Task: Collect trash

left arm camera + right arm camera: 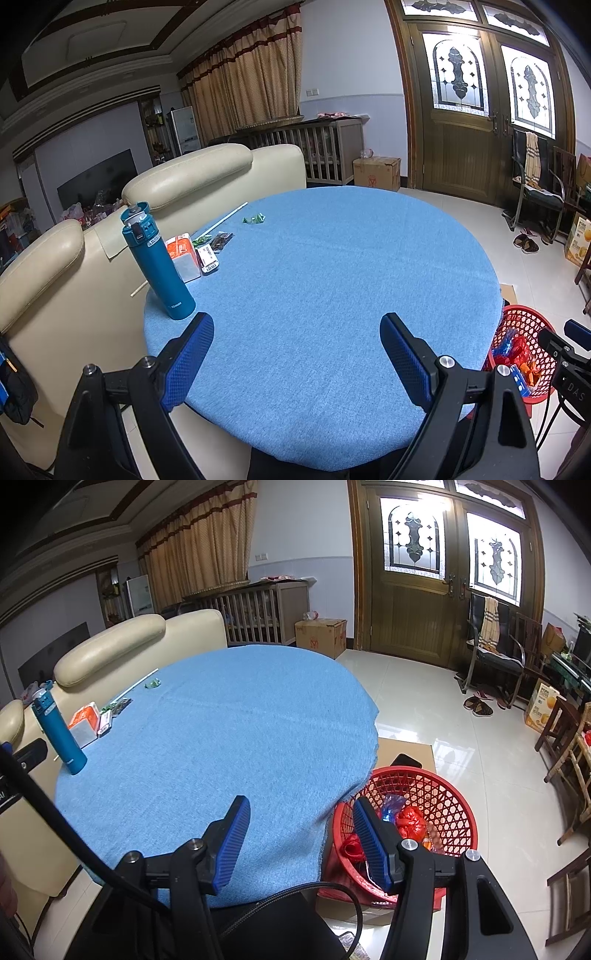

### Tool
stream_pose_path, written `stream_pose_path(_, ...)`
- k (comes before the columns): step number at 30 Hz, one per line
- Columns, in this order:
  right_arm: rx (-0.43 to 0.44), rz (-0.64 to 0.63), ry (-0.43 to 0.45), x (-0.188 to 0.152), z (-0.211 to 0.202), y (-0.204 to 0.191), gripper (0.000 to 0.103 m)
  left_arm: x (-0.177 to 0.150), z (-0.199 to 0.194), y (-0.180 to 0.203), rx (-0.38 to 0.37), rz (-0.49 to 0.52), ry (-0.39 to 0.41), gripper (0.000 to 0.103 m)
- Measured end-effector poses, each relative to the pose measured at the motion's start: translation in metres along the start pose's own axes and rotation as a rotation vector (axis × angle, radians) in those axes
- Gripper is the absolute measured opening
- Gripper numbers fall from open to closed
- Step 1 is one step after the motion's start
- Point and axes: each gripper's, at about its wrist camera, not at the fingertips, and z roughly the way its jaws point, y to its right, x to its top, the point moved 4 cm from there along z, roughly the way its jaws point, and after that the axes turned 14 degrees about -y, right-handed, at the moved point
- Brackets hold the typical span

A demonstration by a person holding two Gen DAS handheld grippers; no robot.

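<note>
Both grippers held apart over the blue counter [314,277].
Nothing is grasped by the left gripper [297,354] or right gripper [301,834]; wrappers are seen in the red basket [443,786].

Bottle [157,260] left on table [332,277]; basket [443,794] right, probably wrappers [410,821] inside.

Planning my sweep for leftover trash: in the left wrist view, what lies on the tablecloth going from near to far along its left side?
Teal bottle → tissue box → white labelled packet → dark wrapper → green candy wrapper. The white straw runs alongside several of these, so I leave it unplaced.
</note>
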Motion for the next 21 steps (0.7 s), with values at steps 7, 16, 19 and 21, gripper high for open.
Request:
stream_pose_path(7, -0.001, 0.014, -0.017, 0.003, 0.007, 0.004, 0.062, 0.004, 0.008, 0.003, -0.003, 0.006, -0.015, 0.092)
stream_pose_path(16, -0.009, 0.042, -0.052, 0.006, 0.021, 0.01, 0.062, 0.009, 0.023, 0.011, -0.015, 0.03, -0.039, 0.092)
stream_pose_path(19, -0.011, 0.053, -0.066, 0.007, 0.027, 0.013, 0.062, 0.01, 0.028, 0.015, -0.022, 0.047, -0.037, 0.092)
stream_pose_path(21, -0.012, 0.054, -0.079, 0.008, 0.033, 0.013, 0.062, 0.013, 0.033, 0.016, -0.019, 0.055, -0.035, 0.092)
